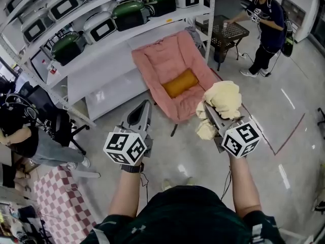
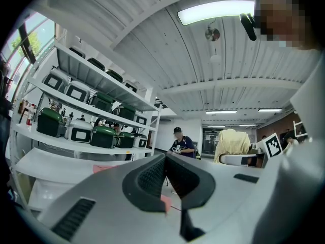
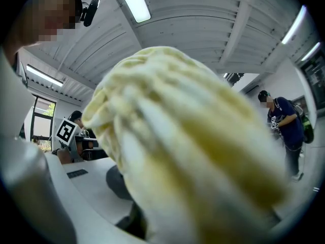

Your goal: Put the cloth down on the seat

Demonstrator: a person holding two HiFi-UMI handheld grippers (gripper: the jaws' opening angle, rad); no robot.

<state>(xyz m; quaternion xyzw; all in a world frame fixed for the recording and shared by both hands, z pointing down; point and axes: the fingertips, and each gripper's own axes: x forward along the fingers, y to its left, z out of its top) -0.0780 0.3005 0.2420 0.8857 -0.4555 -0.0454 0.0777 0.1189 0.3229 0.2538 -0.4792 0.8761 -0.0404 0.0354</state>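
Note:
The seat is a low pink folding chair (image 1: 170,60) with an orange cushion (image 1: 179,83) on it, standing on the floor ahead of me below the shelves. My right gripper (image 1: 212,110) is shut on a bunched cream-yellow cloth (image 1: 223,99), held in the air to the right of the chair's front edge. In the right gripper view the cloth (image 3: 193,136) fills the frame and hides the jaws. My left gripper (image 1: 143,109) hovers left of the chair with nothing in it; its jaw tips meet. From the left gripper view the cloth (image 2: 232,144) shows off to the right.
White shelving (image 1: 101,39) with green and white cookers stands behind the chair. A person (image 1: 266,22) stands at a black table (image 1: 226,32) at the back right. Another person (image 1: 23,136) sits at the left, near a checkered mat (image 1: 61,197).

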